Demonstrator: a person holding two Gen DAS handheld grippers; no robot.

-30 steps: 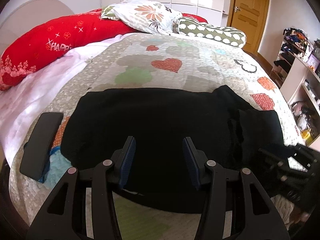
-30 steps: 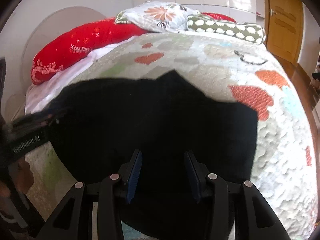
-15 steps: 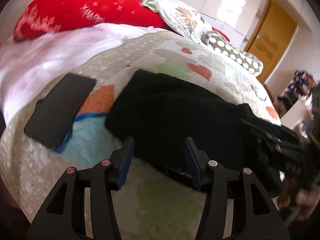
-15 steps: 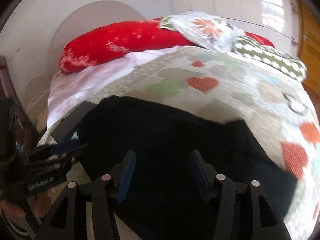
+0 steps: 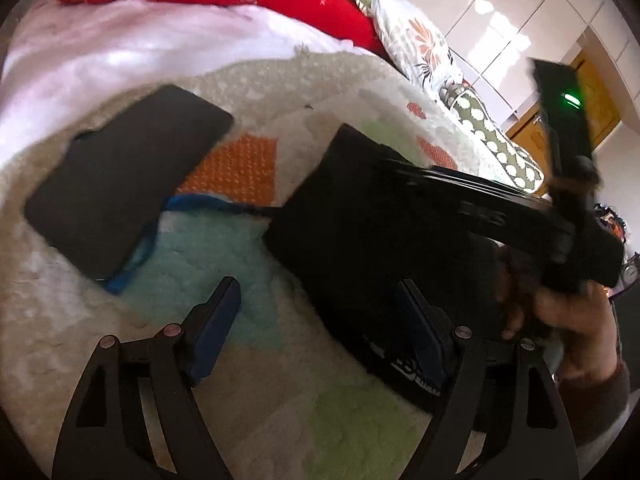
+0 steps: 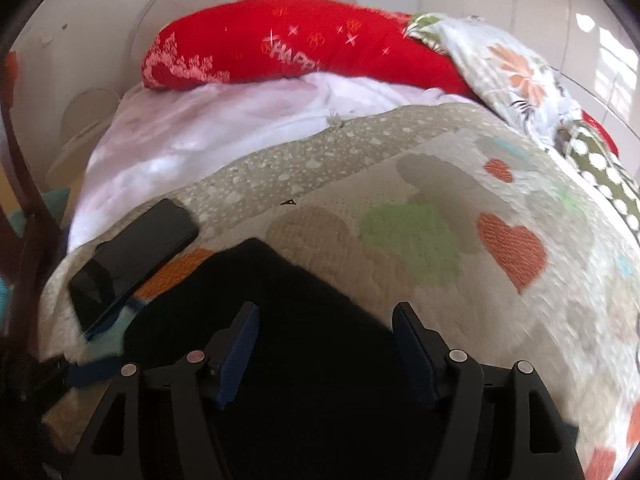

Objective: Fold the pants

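Observation:
The black pants (image 5: 360, 220) lie folded into a flat block on the patterned quilt (image 5: 224, 248). My left gripper (image 5: 316, 296) hovers at their near left edge, jaws opening wide. One finger is over the quilt and the other over the black cloth, and the pads press on nothing. In the right wrist view the pants (image 6: 304, 320) fill the lower middle. My right gripper (image 6: 326, 314) hangs just above them, jaws opening, gripping nothing. In the left wrist view a person's hand (image 5: 568, 320) carries the blurred right gripper across the pants.
A black phone (image 5: 120, 184) lies on the quilt left of the pants, on a blue strap (image 5: 132, 268); it also shows as the phone (image 6: 132, 248) in the right wrist view. Behind lie a white sheet (image 6: 208, 132), a red pillow (image 6: 288, 48) and a floral pillow (image 6: 512, 76).
Both views have swung left towards the phone end of the pants. The right gripper has crossed over the pants to that end. Both pairs of jaws have spread wider.

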